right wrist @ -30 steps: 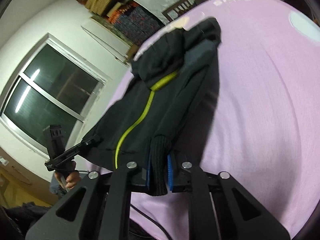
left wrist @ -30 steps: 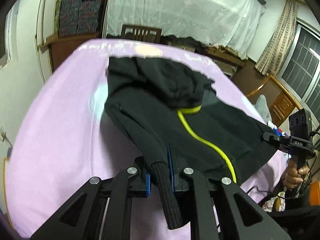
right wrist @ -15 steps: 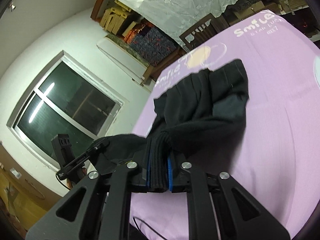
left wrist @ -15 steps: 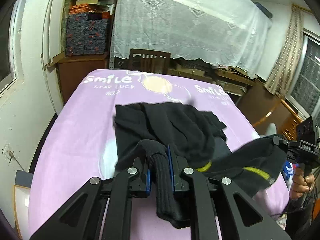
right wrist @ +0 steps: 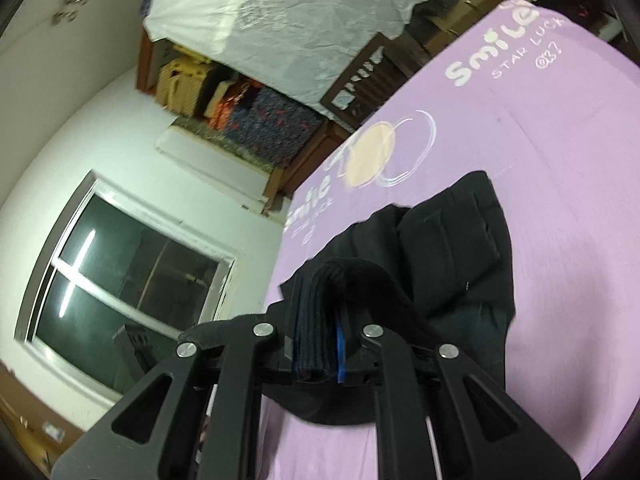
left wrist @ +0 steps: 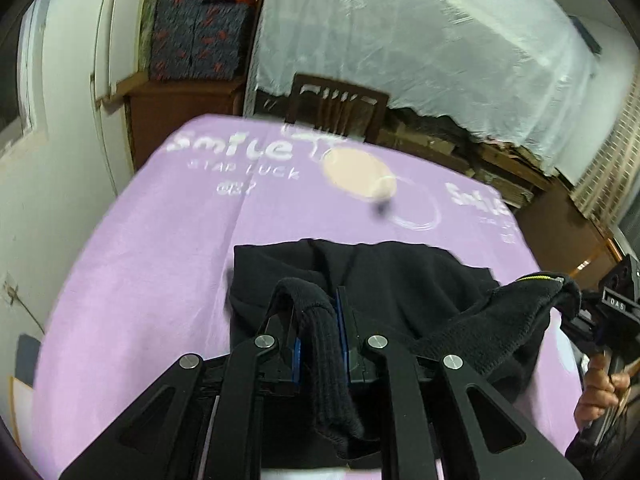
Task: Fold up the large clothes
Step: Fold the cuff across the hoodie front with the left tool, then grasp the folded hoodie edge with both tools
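In the left wrist view, a tall white panel leans against the wall at the far left, with a brown wooden cabinet (left wrist: 182, 120) beside it carrying dark patterned boxes. A lilac bedsheet printed with white "Smile" lettering and a peach circle (left wrist: 152, 248) covers the wide surface ahead. On it lies the black knit hooded jacket with a yellow-green zip (left wrist: 400, 276), bunched toward the near edge. The left gripper (left wrist: 319, 326) is clenched on a ribbed black cuff of that jacket, which loops up over the blue pads and hangs down behind them. Further right, a raised hem corner (a sliver of the zip shows there) is drawn toward the right gripper (left wrist: 582, 312), gripped by a person's hand (left wrist: 600, 392) at the frame edge.

In the right wrist view, a dark window (right wrist: 120, 280) fills the left. The right gripper (right wrist: 318, 334) clamps a thick fold of ribbed black fabric between its pads, and the rest of the jacket spreads flat on the sheet beyond and to the right.
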### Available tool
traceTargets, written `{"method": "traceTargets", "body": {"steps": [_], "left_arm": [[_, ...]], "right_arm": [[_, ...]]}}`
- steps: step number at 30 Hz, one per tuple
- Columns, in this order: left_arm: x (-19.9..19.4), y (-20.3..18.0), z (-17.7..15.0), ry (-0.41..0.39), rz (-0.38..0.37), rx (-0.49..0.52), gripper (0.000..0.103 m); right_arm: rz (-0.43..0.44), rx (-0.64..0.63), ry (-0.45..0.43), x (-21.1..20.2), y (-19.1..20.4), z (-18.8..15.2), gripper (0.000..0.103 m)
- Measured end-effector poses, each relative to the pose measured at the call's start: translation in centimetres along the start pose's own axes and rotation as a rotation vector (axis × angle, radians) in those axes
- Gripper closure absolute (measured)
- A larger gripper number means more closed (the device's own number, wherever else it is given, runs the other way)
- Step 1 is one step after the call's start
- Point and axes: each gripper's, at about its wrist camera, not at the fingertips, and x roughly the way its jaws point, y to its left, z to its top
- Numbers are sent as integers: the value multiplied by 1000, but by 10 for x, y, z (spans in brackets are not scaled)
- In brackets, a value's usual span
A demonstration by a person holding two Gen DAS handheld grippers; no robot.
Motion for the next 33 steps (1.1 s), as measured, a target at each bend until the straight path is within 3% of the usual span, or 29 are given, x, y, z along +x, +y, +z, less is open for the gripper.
{"method": "traceTargets", "body": {"steps": [8,12,15,16,17,18,19,20,21,22,23,27,33], "left_arm": [[86,20,-10,90,56,-24,87],[87,20,-14,76,71,2,86],[79,25,-14,76,29,-21,84],[74,27,-13,75,8,-28,74],[63,28,-11,61,-17,-40,54],[51,30,-9,31,-27,-47,43],[41,30,-7,-2,-17,-52,25],[25,32,-5,-57,-4,-53,17],[11,34,-3,-103,-9,-57,16],[2,36,-2,-124,-20,-61,16],[-6,39,-2,-144,-33,-70,16],[6,39,-7,-123,-2,-53,17],[42,30,-2,-67,28,-16,19]], "right_arm": [[-78,113,41,80,-65,27,92],[-106,145,73,103,-96,22,93],[-96,124,79,104,-99,21,93],[-93,120,78,104,-98,20,91],[-88,111,78,103,-96,20,89],[-78,95,75,99,-92,20,88],[-70,86,73,96,-88,20,83],[-50,73,69,90,-82,22,72],[-29,62,62,86,-76,24,63],[-2,38,42,76,-68,26,48],[9,18,22,69,-62,28,43],[20,-57,-58,43,-44,33,41],[-133,-113,-78,44,-55,30,41]]}}
